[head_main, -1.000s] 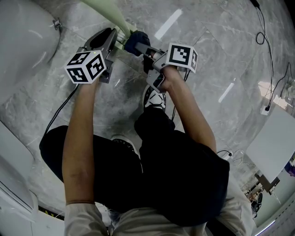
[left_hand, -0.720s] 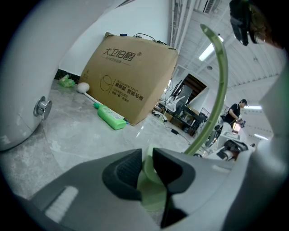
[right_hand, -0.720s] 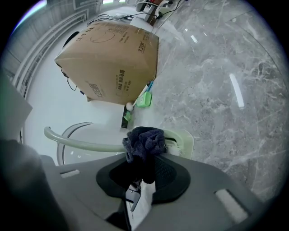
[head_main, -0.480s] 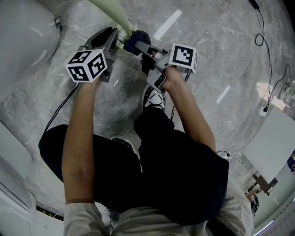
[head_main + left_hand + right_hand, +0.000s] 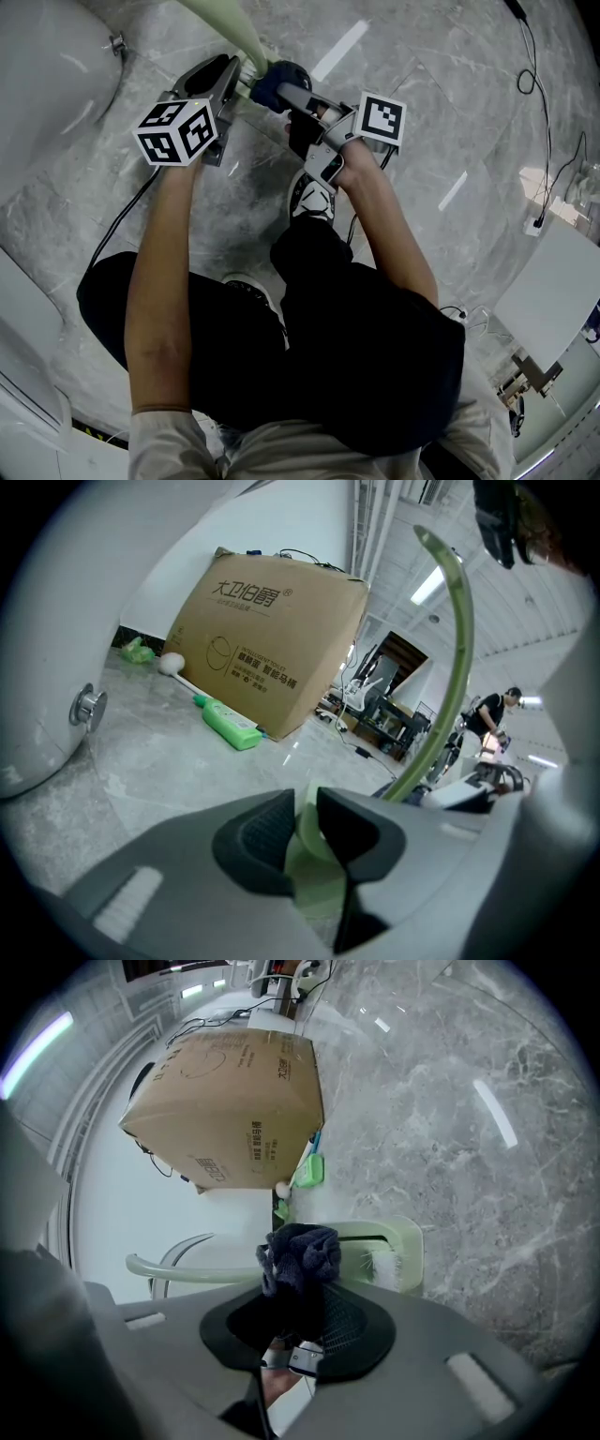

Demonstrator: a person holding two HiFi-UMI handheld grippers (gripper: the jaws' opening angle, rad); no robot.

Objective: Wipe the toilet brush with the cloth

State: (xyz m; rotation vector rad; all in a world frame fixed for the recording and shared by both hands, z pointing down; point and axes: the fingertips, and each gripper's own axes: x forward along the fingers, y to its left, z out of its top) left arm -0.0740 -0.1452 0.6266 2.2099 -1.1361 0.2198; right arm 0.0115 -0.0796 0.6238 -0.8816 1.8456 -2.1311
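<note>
Our left gripper [image 5: 302, 822] has its jaws closed almost together on the pale green shaft of the brush [image 5: 457, 639], which curves up and away past them. In the head view this gripper [image 5: 234, 80] sits where it was a second ago, pinning the brush [image 5: 230, 33] steady, with the shaft running off to the far left.

Our right gripper [image 5: 300, 1312] is clamped on the dark blue cloth [image 5: 300, 1251], which bunches out beyond the jaw tips and lies against the brush [image 5: 187, 1267]. The white bristles [image 5: 382, 1262] are just right of the cloth.

What has changed is small, and all on the right. From the head view, the right gripper [image 5: 295, 98] has swung its marker cube slightly to the right over the last second. The cloth [image 5: 279, 77] has crept a little farther from us along the shaft, ending close beside the left jaws. We read that as a short wiping stroke in progress, with contact kept on the brush. Most of the shaft toward the far end looks not yet wiped, though we cannot tell how clean it is.

Farther out, the toilet [image 5: 47, 75] curves in at far left on the marble floor [image 5: 450, 112]. A cardboard box [image 5: 234, 1110] stands beyond, with a green bottle [image 5: 312, 1171] beside it.
</note>
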